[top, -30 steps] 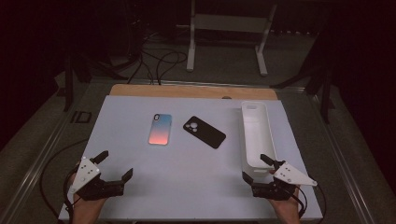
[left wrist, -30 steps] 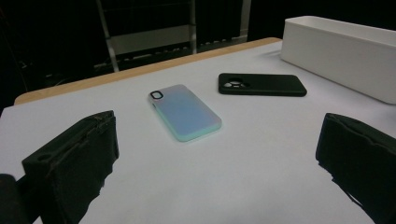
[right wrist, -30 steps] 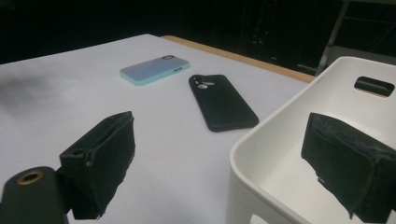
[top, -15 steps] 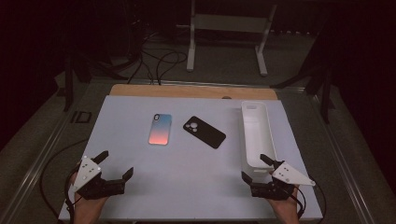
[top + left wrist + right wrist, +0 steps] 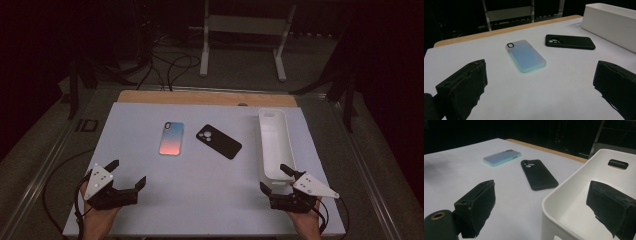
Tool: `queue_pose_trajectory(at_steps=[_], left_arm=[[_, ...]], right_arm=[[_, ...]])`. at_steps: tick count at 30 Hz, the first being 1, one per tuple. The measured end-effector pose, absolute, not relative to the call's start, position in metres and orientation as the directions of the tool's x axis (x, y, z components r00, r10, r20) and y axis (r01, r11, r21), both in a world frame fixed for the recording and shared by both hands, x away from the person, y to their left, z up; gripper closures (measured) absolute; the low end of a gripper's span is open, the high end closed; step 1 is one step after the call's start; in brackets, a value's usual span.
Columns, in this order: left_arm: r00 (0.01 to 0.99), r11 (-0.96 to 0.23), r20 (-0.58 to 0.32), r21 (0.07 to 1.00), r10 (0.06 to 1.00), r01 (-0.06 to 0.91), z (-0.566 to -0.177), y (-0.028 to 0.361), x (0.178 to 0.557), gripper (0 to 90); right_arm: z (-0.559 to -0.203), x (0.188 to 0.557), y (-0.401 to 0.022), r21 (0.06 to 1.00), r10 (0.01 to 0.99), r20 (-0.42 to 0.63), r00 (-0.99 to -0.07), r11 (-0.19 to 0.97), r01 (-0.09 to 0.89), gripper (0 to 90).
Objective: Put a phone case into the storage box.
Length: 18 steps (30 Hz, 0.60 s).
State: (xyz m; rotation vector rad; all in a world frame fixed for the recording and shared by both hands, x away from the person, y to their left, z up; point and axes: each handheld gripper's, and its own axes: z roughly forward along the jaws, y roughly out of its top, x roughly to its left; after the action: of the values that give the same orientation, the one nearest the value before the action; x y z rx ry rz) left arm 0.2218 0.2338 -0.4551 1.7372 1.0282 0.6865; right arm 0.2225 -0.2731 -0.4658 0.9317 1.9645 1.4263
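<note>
Two phone cases lie face down mid-table: a blue-to-pink one (image 5: 171, 138) (image 5: 526, 55) (image 5: 502, 157) and, to its right, a black one (image 5: 218, 141) (image 5: 570, 41) (image 5: 538, 174). A long white bin (image 5: 275, 143) (image 5: 611, 22) (image 5: 574, 205) stands at the right with nothing in it. My left gripper (image 5: 128, 173) (image 5: 541, 87) rests open near the front left corner, its jaws pointed toward the blue-pink case. My right gripper (image 5: 275, 179) (image 5: 544, 210) is open at the front right, jaws straddling the bin's near corner. Nothing is held.
The white table top (image 5: 200, 195) has a wooden strip (image 5: 200, 97) along its far edge. Beyond it are a metal stand (image 5: 242, 40) and cables (image 5: 170, 65) on a dark floor. A small dark object (image 5: 87, 125) lies off the table's left edge.
</note>
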Motion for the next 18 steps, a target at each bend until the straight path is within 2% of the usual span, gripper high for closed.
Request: queue_pose_trajectory(at_steps=[11, 18], left_arm=[[0.507, -0.219, 0.026, 0.920, 0.862, 0.325, -0.445, 0.219, 0.240, 0.0], [0.505, -0.205, 0.004, 0.917, 0.863, 0.343, -0.445, 0.212, 0.254, 0.0]], right_arm=[[-0.462, 0.222, -0.272, 0.954, 0.782, -0.043, -0.622, 0.218, 0.207, 8.5], [-0.463, 0.222, -0.274, 0.952, 0.784, -0.052, -0.619, 0.226, 0.206, 8.5]])
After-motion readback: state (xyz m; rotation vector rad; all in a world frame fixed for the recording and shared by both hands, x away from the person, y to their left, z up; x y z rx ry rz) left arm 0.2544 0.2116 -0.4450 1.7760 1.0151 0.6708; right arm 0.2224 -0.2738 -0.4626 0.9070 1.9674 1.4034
